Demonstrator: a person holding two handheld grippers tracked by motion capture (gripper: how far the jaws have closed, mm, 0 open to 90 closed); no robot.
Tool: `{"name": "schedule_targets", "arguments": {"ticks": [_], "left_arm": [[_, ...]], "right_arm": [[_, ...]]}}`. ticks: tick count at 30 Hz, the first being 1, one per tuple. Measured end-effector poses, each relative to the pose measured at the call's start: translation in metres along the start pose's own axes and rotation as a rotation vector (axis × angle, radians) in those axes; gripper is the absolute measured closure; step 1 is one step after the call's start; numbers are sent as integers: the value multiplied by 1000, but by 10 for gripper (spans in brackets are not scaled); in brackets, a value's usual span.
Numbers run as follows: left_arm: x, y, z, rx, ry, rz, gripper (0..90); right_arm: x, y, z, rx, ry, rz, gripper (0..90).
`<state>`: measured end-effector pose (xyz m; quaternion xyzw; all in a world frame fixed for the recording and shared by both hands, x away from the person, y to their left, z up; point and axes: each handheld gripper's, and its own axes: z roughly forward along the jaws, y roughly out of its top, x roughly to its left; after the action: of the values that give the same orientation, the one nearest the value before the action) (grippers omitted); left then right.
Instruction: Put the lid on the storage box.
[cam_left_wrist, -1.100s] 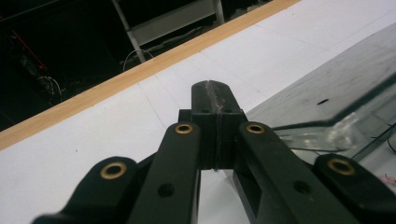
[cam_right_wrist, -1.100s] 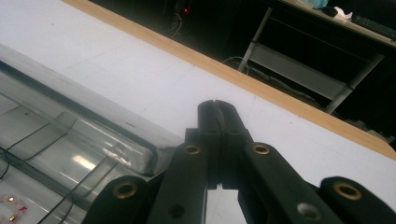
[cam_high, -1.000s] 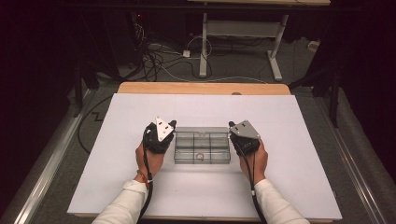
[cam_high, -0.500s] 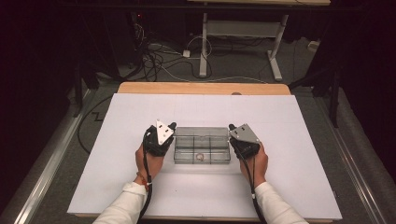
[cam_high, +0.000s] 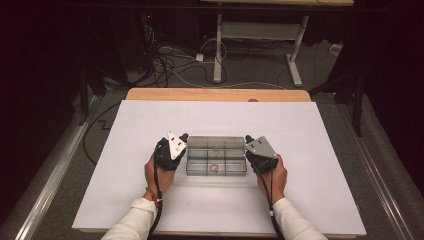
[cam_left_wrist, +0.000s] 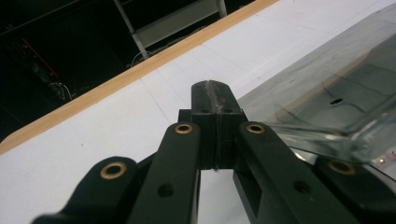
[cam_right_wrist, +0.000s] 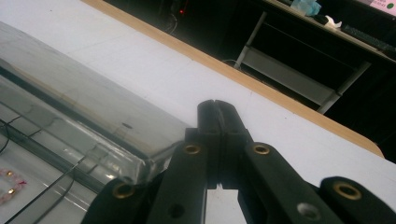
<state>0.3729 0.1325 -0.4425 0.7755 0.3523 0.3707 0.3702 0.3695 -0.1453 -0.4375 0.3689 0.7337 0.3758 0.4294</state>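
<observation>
The clear plastic box (cam_high: 216, 155) sits mid-table on the white sheet (cam_high: 310, 150), its long axis running left to right; the left gripper (cam_high: 182, 137) is at its left end and the right gripper (cam_high: 248, 138) at its right end, both with jaws pressed together and holding nothing; the lid looks down, so opening or lifting is, I judge, not yet begun; a small pink trinket (cam_high: 214, 168) lies inside.
</observation>
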Motion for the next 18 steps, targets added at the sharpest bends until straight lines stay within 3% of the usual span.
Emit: {"name": "schedule_targets", "arguments": {"ticks": [18], "left_arm": [[-1,-5,4,27,-3,3,878]], "right_arm": [[-1,-6,-1,17,27,-3,900]]}}
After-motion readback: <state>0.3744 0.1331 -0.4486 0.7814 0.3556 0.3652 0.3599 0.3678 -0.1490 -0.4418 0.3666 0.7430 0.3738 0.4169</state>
